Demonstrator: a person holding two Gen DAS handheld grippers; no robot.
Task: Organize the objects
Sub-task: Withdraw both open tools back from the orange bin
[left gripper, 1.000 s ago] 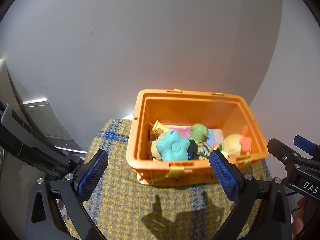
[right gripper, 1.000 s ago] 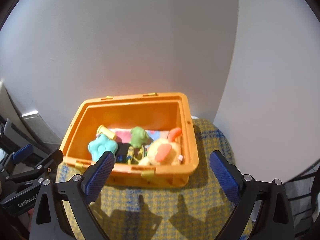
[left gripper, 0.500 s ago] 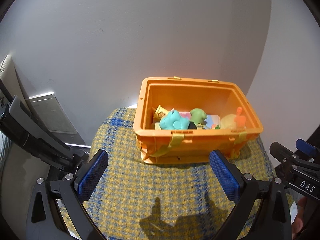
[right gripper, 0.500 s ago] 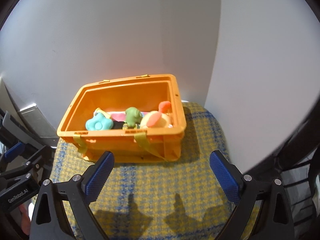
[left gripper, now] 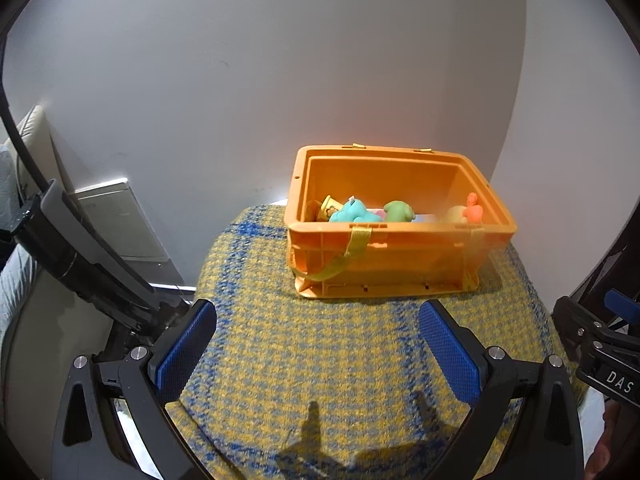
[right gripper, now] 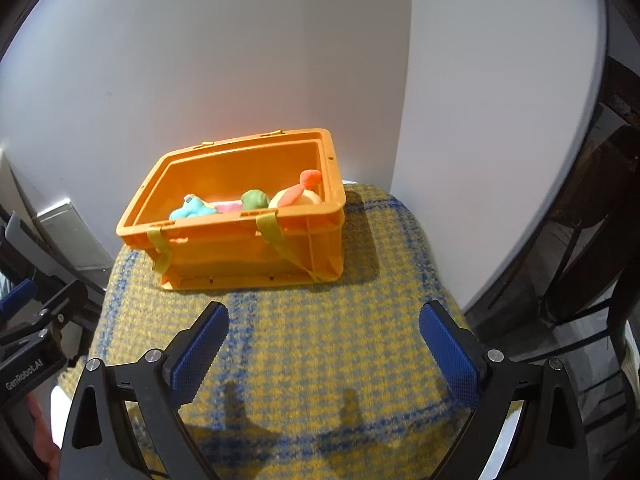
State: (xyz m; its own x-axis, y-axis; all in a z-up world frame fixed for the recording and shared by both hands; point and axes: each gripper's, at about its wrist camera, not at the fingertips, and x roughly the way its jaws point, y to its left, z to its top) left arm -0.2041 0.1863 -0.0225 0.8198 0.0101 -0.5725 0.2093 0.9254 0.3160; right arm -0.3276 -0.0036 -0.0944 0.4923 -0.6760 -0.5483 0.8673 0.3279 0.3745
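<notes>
Crates: one orange plastic crate (left gripper: 400,256), rectangular, open at the top, with smooth ribbed walls and a thick rim. It stands at the far end of the surface, close to the white wall.
Straps: two yellow-green webbing straps (left gripper: 357,240) hang over the crate's near rim and down its front wall.
Clips: two small yellow clips (right gripper: 273,133) on the crate's far rim.
Toys in the crate: I count five showing above the rim. One teal plush toy (left gripper: 354,213), lumpy and soft. One green plush toy (left gripper: 398,211), rounded. One pale yellow plush toy (right gripper: 298,199) with orange parts, at the right end. One small yellow cup-shaped piece (left gripper: 329,208) at the left end. One flat pink piece (right gripper: 228,206) under the others. What lies deeper is hidden by the near wall.
Surface: one rounded surface (left gripper: 312,360) under a coarse woven cloth, yellow and grey check with blue stripes.
My left gripper (left gripper: 318,344): spread wide, holding nothing, above the near part of the cloth, well short of the crate. Two black fingers, each with a blue pad (left gripper: 186,346) of fine mesh texture.
My right gripper (right gripper: 324,346): also wide apart and empty, above the cloth, near side of the crate. Same black frame, same two blue textured pads (right gripper: 448,350).
Wall: white, smooth, with one corner behind the crate.
Shadows: the finger shadows of each gripper fall on the cloth near me.
</notes>
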